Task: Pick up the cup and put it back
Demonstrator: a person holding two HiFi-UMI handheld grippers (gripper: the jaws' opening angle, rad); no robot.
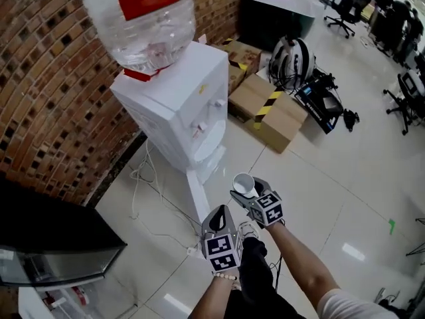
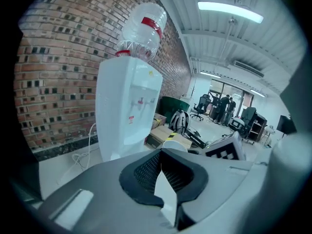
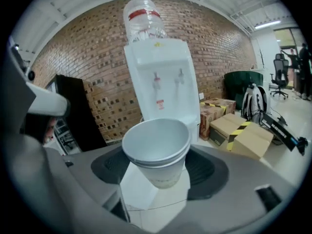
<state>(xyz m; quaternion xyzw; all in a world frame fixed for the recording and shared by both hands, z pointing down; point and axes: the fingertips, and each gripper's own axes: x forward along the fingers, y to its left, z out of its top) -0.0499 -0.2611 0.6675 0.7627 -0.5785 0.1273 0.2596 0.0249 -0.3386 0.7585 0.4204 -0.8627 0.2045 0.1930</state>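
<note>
Brick wall (image 3: 97, 57) behind; cup (image 3: 156, 152) clamped inside right tool (image 1: 247, 195).

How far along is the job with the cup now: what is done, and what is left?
Done: the cup is picked up and in the air. In hand: the right tongs are closed on it, upright, facing the water dispenser; the left tongs are shut and empty. Left: putting the cup back and letting go. I cannot tell where it belongs.
</note>
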